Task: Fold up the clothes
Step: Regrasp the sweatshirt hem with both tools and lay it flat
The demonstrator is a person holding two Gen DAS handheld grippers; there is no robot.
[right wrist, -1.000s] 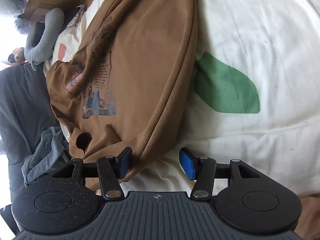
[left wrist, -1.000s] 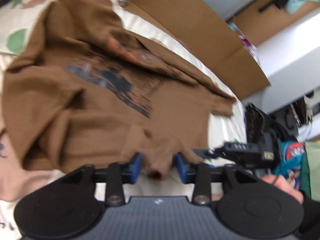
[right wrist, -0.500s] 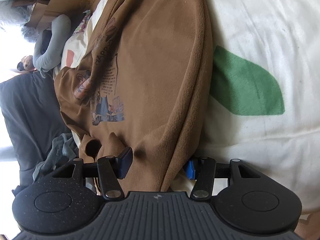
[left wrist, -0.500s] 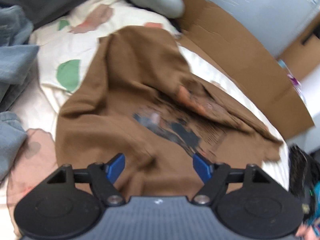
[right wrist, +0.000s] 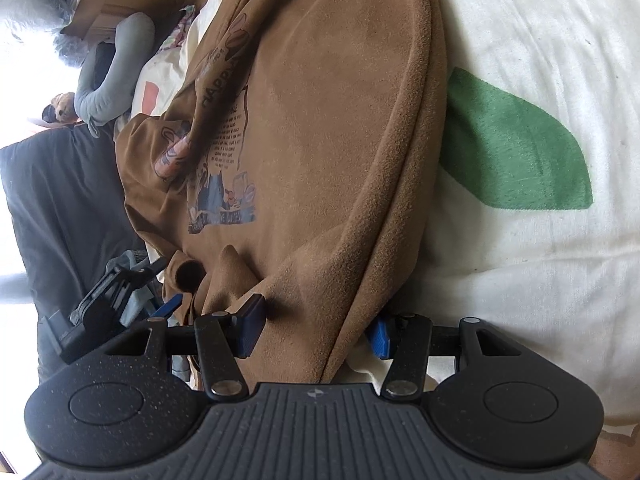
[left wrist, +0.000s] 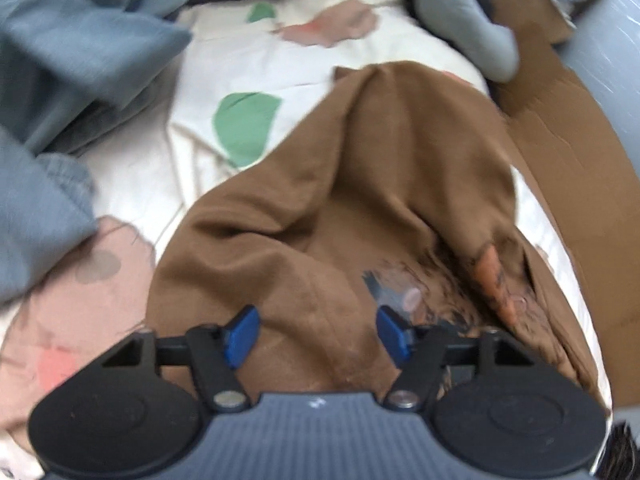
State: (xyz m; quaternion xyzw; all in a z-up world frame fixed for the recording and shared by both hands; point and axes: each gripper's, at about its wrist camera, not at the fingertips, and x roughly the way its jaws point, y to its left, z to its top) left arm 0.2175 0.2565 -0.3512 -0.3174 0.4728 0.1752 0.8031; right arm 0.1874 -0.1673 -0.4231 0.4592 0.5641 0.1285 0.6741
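A brown shirt (left wrist: 360, 184) with a printed front (right wrist: 224, 168) lies crumpled on a bed. In the left wrist view, my left gripper (left wrist: 317, 334) points down at the shirt's body beside the print. Its jaws are closing with brown fabric between them, and the pads (left wrist: 240, 336) stand apart from it. In the right wrist view, my right gripper (right wrist: 316, 334) straddles a thick fold at the shirt's (right wrist: 340, 120) edge. The fold fills the gap and partly hides the right pad (right wrist: 380, 340). The jaws stay wide.
The bedsheet (left wrist: 224, 60) is white with green (right wrist: 508, 148) and pink patches. Blue-grey clothes (left wrist: 60, 80) are heaped at the left, and a grey sleeve (left wrist: 460, 20) lies at the top. Flat cardboard (left wrist: 568, 140) borders the bed on the right. A dark cover (right wrist: 64, 200) lies beyond the shirt.
My left gripper left the sleeve cuff, swung over the shirt's body, widened, then narrowed. My right gripper pushed forward, so the shirt's fold now sits between its jaws.
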